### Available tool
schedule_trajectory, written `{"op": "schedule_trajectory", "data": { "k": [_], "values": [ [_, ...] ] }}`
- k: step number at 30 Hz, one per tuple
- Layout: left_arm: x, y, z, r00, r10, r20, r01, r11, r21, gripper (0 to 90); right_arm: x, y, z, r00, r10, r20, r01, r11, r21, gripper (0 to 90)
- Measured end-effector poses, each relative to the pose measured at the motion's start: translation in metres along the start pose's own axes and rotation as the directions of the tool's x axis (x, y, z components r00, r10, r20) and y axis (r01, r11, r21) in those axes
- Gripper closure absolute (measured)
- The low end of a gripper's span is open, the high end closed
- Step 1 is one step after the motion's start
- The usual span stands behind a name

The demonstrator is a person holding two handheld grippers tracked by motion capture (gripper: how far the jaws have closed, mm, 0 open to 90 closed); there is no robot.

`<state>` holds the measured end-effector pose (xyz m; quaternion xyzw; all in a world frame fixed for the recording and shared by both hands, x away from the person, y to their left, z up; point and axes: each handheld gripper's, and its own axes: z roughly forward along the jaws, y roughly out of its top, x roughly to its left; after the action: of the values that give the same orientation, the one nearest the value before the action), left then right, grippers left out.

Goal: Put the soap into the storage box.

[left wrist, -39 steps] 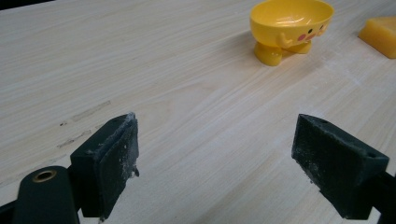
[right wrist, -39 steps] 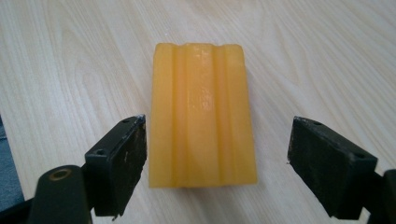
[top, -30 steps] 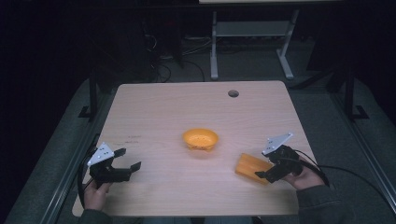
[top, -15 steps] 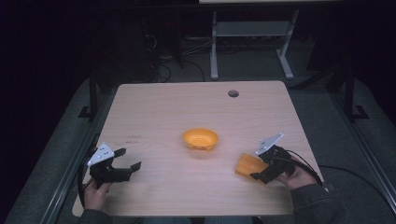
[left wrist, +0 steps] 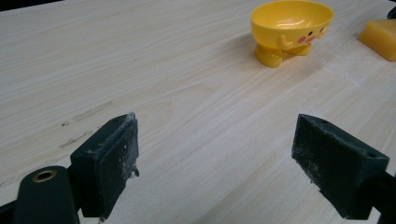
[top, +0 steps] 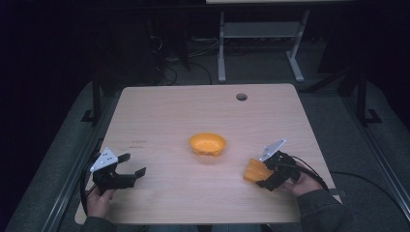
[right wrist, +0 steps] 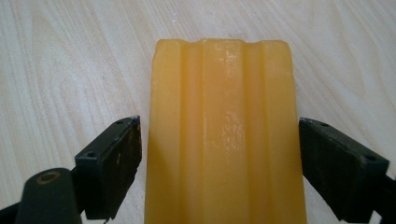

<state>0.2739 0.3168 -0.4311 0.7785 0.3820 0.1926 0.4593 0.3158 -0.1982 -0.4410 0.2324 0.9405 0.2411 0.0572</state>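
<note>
A small yellow bowl (top: 207,144) on stubby feet, with a face on its side, stands at the table's middle; it sits far ahead in the left gripper view (left wrist: 290,24). An orange ridged block (top: 256,170) lies on the table at the right (right wrist: 224,130). My right gripper (top: 267,172) is open around it, one jaw on each side with a small gap to each. My left gripper (top: 133,166) rests open near the table's front left corner, with bare wood between its jaws (left wrist: 215,158).
The wooden table (top: 169,116) has a cable hole (top: 241,96) at the back right. A grey metal frame (top: 261,43) stands on the dark floor behind. A black cable (top: 358,175) trails off the right edge.
My right gripper has slid left and forward over the orange block, so the block now lies between its jaws. The left gripper has stayed put.
</note>
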Motion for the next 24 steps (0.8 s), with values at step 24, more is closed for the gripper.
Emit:
{"op": "schedule_trajectory", "data": {
  "k": [24],
  "values": [
    [0.001,0.0,-0.001,1.0,0.001,-0.003,-0.001,1.0,-0.002,14.1,-0.001,0.004,0.017,1.0,-0.002,0.002,0.002,0.998,0.059,17.9]
  ]
}}
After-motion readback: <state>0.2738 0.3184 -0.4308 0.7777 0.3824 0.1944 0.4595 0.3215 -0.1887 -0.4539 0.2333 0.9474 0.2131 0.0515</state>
